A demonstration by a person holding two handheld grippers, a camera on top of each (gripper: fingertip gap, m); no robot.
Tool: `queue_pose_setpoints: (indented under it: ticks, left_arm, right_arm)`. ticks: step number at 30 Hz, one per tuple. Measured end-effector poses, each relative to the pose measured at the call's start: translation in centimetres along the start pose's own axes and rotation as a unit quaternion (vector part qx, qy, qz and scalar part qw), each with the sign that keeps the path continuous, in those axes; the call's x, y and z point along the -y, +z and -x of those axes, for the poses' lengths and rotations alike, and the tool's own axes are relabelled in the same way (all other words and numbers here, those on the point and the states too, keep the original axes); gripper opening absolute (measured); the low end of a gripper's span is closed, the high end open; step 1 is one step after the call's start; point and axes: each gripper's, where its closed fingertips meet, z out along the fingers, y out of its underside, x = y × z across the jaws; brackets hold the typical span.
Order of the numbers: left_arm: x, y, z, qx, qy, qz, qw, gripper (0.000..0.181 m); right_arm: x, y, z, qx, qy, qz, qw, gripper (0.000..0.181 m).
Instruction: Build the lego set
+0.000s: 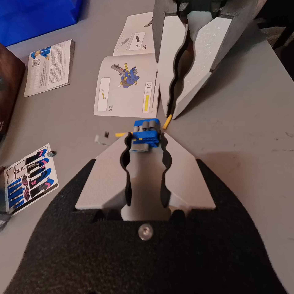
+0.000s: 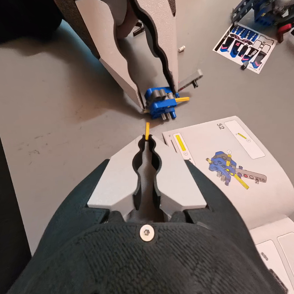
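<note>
The blue assembly (image 1: 146, 135) sits on the grey table (image 1: 230, 143), clamped between the tips of the left gripper (image 1: 145, 136), with one yellow axle already poking out its side. The right gripper (image 2: 147, 137) is closed nearly to its tips on a second yellow axle (image 2: 147, 129), whose free end points at the assembly from just beside it. The risk, I judge, is misalignment — a thin axle pinched only at its end could pivot or slip when pushed, or shove the assembly loose. Around lie the open instruction booklet (image 1: 127, 89), a sticker sheet (image 1: 30, 176), a closed leaflet (image 1: 50, 66) and a few loose pieces — beyond the edge, the room is dark.
</note>
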Motion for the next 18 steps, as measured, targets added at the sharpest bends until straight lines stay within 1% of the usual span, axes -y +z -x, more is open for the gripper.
queue_pose_setpoints:
  ticks: [2, 4, 6, 7, 9, 10, 13, 14, 16, 17, 18]
  left_arm:
    - [0.2, -0.3, 0.1, 0.003, 0.003, -0.001, 1.0, 0.038]
    - [0.5, -0.8, 0.3, 0.01, 0.008, -0.004, 1.0, 0.042]
    - [1.5, -1.6, 0.6, 0.025, 0.031, -0.02, 0.999, 0.045]
    - [2.4, -2.0, 0.2, 0.026, 0.055, -0.036, 0.997, 0.04]
    - [4.4, -2.5, -1.4, 0.016, 0.107, -0.074, 0.991, 0.021]
    - [5.0, -2.5, -2.2, 0.009, 0.123, -0.078, 0.989, 0.016]
    - [5.0, -1.9, -2.8, 0.011, 0.137, -0.055, 0.989, 0.019]
    - [5.1, -1.8, -3.0, 0.008, 0.136, -0.054, 0.989, 0.018]
    - [5.4, -1.8, -3.2, 0.003, 0.128, -0.067, 0.989, 0.011]
    - [5.4, -1.8, -3.3, 0.0, 0.122, -0.07, 0.99, 0.005]
    - [5.5, -1.8, -3.2, 0.0, 0.118, -0.072, 0.99, 0.004]
  right_arm:
    - [-0.1, -0.2, -0.1, -0.004, -0.019, 0.006, 1.0, 0.003]
    - [-0.3, -0.6, -0.5, -0.015, -0.05, 0.008, 0.999, 0.003]
    - [0.4, -1.4, -0.4, -0.014, -0.076, -0.014, 0.997, 0.002]
    - [1.0, -2.0, -0.5, -0.018, -0.081, -0.032, 0.996, 0.003]
    - [2.5, -3.3, 0.6, 0.006, -0.11, -0.075, 0.991, 0.003]
    - [3.2, -3.9, 0.7, 0.002, -0.117, -0.091, 0.989, 0.003]
    - [4.4, -4.8, 1.0, -0.014, -0.142, -0.109, 0.984, 0.003]
    - [4.7, -4.9, 1.0, -0.026, -0.152, -0.112, 0.982, 0.003]
    - [4.6, -4.8, 1.3, -0.029, -0.171, -0.102, 0.98, 0.003]
    - [4.7, -4.7, 1.3, -0.036, -0.18, -0.102, 0.978, 0.003]
    - [4.8, -4.7, 1.3, -0.043, -0.188, -0.104, 0.976, 0.003]
